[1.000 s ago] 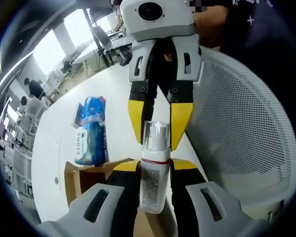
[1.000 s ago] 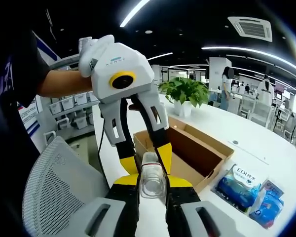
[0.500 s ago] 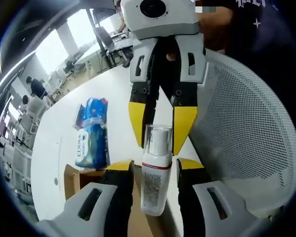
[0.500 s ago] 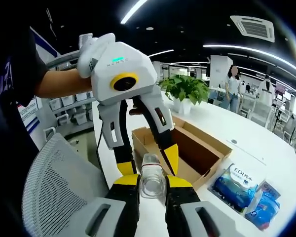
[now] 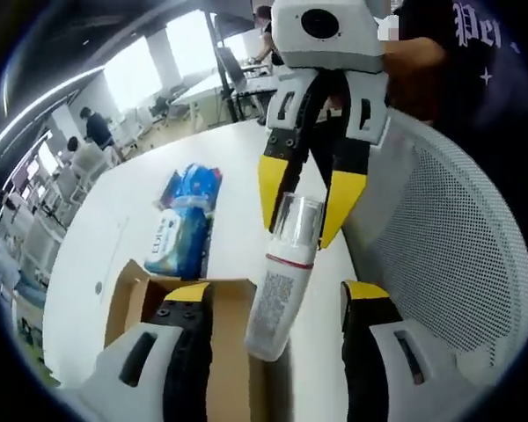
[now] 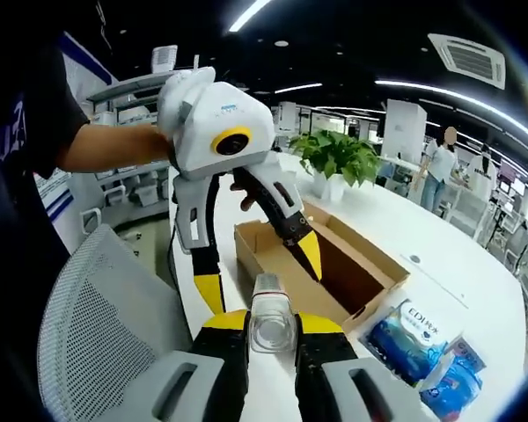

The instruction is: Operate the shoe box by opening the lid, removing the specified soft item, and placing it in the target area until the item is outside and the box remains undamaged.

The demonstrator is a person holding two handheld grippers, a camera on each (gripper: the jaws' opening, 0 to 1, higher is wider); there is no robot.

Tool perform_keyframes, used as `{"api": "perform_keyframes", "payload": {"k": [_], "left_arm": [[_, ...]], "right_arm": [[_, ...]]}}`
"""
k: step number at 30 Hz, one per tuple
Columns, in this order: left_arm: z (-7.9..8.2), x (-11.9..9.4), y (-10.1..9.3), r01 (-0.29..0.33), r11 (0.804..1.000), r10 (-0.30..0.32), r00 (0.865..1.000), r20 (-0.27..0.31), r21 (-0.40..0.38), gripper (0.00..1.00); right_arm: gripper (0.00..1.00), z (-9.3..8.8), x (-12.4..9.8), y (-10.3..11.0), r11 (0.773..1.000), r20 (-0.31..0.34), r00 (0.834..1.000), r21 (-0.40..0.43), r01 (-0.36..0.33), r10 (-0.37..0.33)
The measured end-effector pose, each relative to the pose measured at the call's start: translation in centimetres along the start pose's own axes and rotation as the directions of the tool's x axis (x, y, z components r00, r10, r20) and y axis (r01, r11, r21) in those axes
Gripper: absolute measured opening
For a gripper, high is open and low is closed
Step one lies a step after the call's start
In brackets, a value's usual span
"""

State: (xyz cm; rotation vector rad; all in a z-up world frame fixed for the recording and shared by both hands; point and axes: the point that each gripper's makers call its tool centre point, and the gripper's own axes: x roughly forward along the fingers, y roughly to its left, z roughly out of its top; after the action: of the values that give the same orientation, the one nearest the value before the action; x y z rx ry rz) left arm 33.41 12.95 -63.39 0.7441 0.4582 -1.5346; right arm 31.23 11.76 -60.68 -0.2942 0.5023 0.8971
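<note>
White plastic bottle (image 5: 282, 281) with a clear cap and a red band, held aloft between the two tongs. Right gripper (image 6: 272, 323) is clenched on its cap end; the bottle (image 6: 271, 318) points away toward the left gripper (image 6: 262, 280). Left gripper (image 5: 273, 303), clamped on the body one second ago, now stands released, its yellow-tipped jaws spread wide on either side without touching. Open cardboard shoe box (image 6: 321, 268) lies on the white table (image 6: 422, 242) beyond the left gripper, blue tissue packs (image 6: 427, 347) beside it.
</note>
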Motion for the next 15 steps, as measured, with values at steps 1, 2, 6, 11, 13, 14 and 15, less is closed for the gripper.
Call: {"api": "perform_keyframes", "payload": {"k": [1, 2, 6, 11, 13, 14, 15], "left_arm": [[-0.2, -0.1, 0.2, -0.013, 1.000, 0.013, 1.000, 0.001, -0.014, 0.61], [-0.5, -0.3, 0.3, -0.022, 0.999, 0.022, 1.000, 0.002, -0.027, 0.62], [-1.2, -1.0, 0.9, -0.074, 0.992, 0.077, 0.997, 0.024, -0.106, 0.67], [-1.7, -2.1, 1.6, -0.139, 0.969, 0.156, 0.985, 0.075, -0.202, 0.73], [-1.9, -2.4, 1.8, -0.155, 0.959, 0.181, 0.979, 0.091, -0.239, 0.75], [-2.1, -2.6, 1.8, -0.163, 0.953, 0.193, 0.976, 0.097, -0.256, 0.76], [-2.4, -2.8, 2.0, -0.178, 0.944, 0.212, 0.972, 0.098, -0.276, 0.77]], "right_arm": [[0.14, 0.1, -0.1, -0.2, 1.000, -0.006, 1.000, -0.010, -0.005, 0.005], [0.14, 0.1, -0.2, -0.3, 1.000, -0.010, 1.000, -0.021, -0.003, 0.003], [0.14, 0.3, -0.7, -1.3, 0.998, -0.035, 0.999, -0.061, -0.009, 0.007], [0.14, 0.3, -1.5, -2.7, 0.994, -0.070, 0.997, -0.111, -0.014, 0.007], [0.14, 0.5, -1.7, -3.4, 0.992, -0.079, 0.997, -0.123, -0.014, 0.004], [0.14, 0.5, -1.8, -3.7, 0.991, -0.084, 0.996, -0.134, -0.015, 0.004], [0.14, 0.6, -1.9, -4.0, 0.990, -0.089, 0.996, -0.141, -0.014, 0.001]]}}
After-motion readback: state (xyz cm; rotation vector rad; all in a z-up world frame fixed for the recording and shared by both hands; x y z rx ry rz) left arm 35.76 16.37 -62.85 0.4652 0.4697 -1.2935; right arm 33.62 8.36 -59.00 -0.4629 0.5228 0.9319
